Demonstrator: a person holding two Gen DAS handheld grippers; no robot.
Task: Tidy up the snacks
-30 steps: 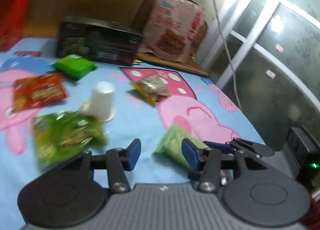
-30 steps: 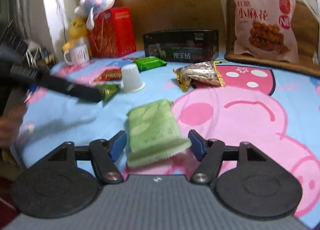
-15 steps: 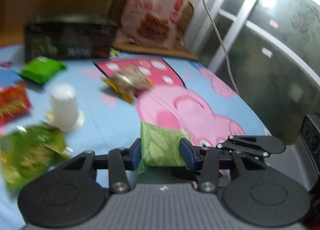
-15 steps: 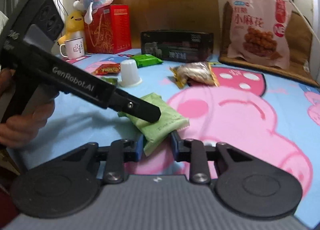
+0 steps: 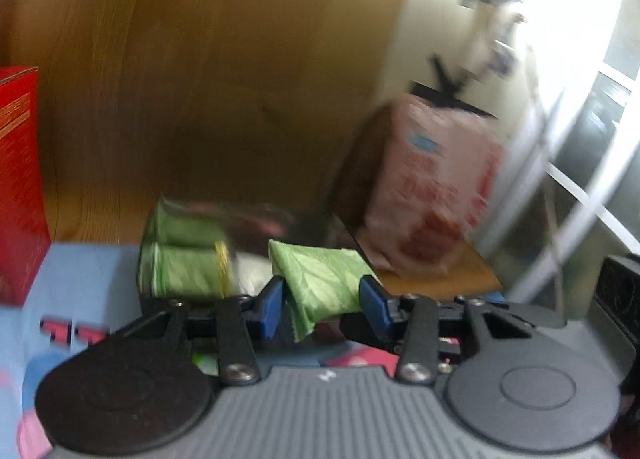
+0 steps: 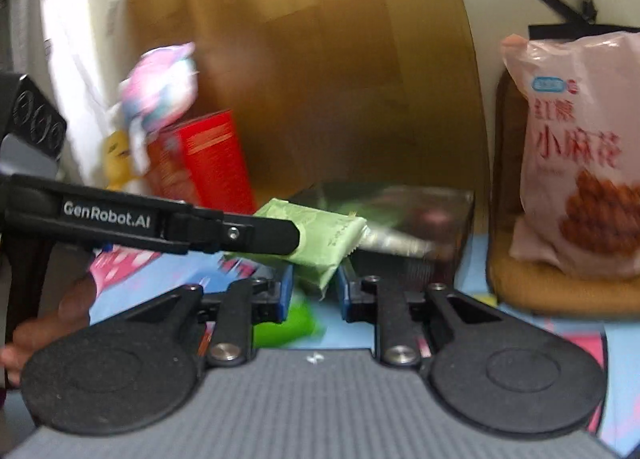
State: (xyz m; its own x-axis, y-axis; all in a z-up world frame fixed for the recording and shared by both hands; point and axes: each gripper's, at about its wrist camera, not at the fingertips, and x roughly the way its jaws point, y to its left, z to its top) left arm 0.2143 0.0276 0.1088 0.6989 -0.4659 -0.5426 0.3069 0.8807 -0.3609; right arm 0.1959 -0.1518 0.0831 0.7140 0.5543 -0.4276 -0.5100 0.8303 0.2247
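Note:
A pale green snack packet (image 5: 320,283) hangs in the air, gripped from two sides. My left gripper (image 5: 322,305) is shut on it, its blue pads pressing the packet's sides. In the right wrist view the left gripper (image 6: 296,235) reaches in from the left and clamps the same green packet (image 6: 324,235). My right gripper (image 6: 314,291) has the packet's lower corner between its pads, and its jaws are closing on it. Just behind the packet stands a dark box (image 6: 420,227), blurred, with green printing on the dark box (image 5: 188,259).
A big pink snack bag (image 6: 580,163) leans on a brown cushion (image 6: 560,287) at the right. At the left are a red box (image 6: 212,163) and a plush toy (image 6: 160,87). A green snack (image 6: 292,323) lies below on the blue cartoon sheet (image 5: 80,275). A hand (image 6: 40,323) holds the left gripper.
The right jaws closed on the green packet. Both grippers then lifted it off the sheet and carried it toward the dark box at the back.

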